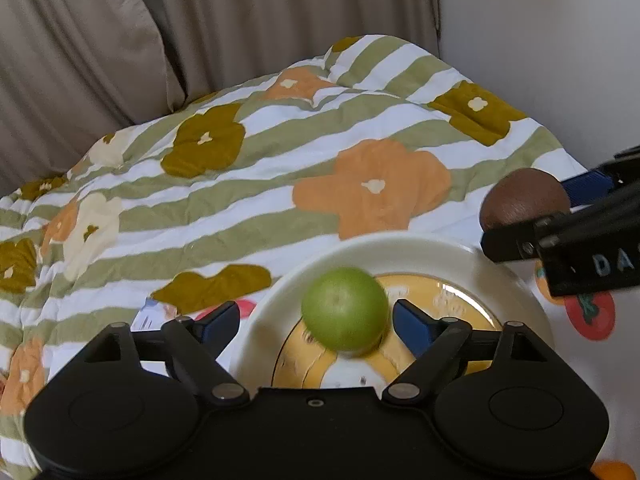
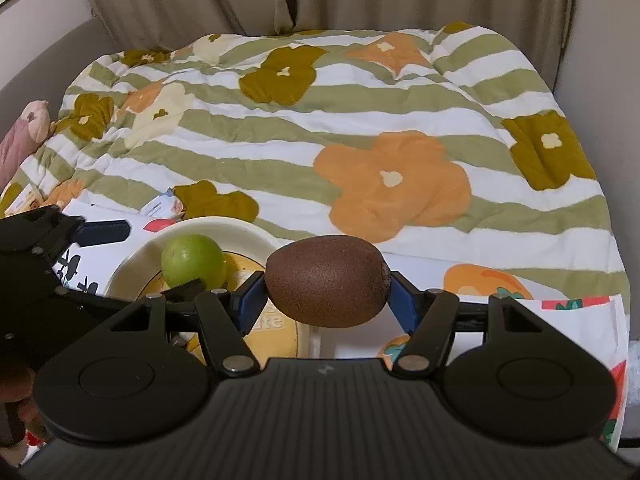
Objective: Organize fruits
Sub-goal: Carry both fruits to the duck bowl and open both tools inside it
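Left gripper (image 1: 316,318) jaws spread wide, both blue pads clear of the green fruit (image 1: 345,309) between them; nothing gripped. Right gripper (image 2: 326,294) jaws clamped on the brown kiwi (image 2: 327,280), one blue pad pressed on each end, kiwi lying crosswise and held above the plate's right edge.

Big to small: flowered quilt (image 2: 360,128), green and white stripes with orange and olive blooms, covers the bed behind; beige curtain (image 1: 100,40) hangs at the back. Fruit-print cloth (image 2: 580,320) lies under the plate, nearest the camera. Cream plate (image 1: 400,246) with a yellow centre sits on that cloth. Green fruit sits inside the plate, left of centre in the right wrist view, a bit blurred in the left wrist view; can't tell if it fully rests on the plate. Kiwi shows in the left wrist view at the far right, just past the plate rim, in the other gripper's fingers. Small white packet (image 2: 162,205) lies on the quilt just behind the plate.
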Action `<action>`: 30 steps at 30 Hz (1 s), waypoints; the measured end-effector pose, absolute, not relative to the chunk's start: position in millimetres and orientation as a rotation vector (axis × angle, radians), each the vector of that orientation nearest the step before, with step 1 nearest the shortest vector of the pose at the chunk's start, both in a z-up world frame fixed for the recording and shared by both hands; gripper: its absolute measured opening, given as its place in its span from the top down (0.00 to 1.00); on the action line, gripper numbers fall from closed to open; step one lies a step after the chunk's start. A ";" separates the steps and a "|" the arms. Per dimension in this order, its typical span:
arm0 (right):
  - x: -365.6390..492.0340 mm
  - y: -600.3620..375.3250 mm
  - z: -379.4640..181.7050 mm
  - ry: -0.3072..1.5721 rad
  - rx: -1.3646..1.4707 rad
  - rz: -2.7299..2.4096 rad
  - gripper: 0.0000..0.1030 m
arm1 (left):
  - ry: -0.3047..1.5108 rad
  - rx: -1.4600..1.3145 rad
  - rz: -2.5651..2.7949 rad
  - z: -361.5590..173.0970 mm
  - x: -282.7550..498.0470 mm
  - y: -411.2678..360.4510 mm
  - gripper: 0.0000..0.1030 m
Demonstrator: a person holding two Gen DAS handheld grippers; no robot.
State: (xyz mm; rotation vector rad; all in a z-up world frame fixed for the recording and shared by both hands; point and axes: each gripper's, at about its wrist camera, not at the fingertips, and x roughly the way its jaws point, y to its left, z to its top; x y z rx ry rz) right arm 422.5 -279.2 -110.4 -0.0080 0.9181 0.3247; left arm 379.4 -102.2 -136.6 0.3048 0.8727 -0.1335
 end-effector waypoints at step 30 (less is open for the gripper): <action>398.7 -199.7 -148.7 0.793 -0.377 0.547 0.18 | 0.909 0.163 0.008 -117.1 318.7 -53.3 0.14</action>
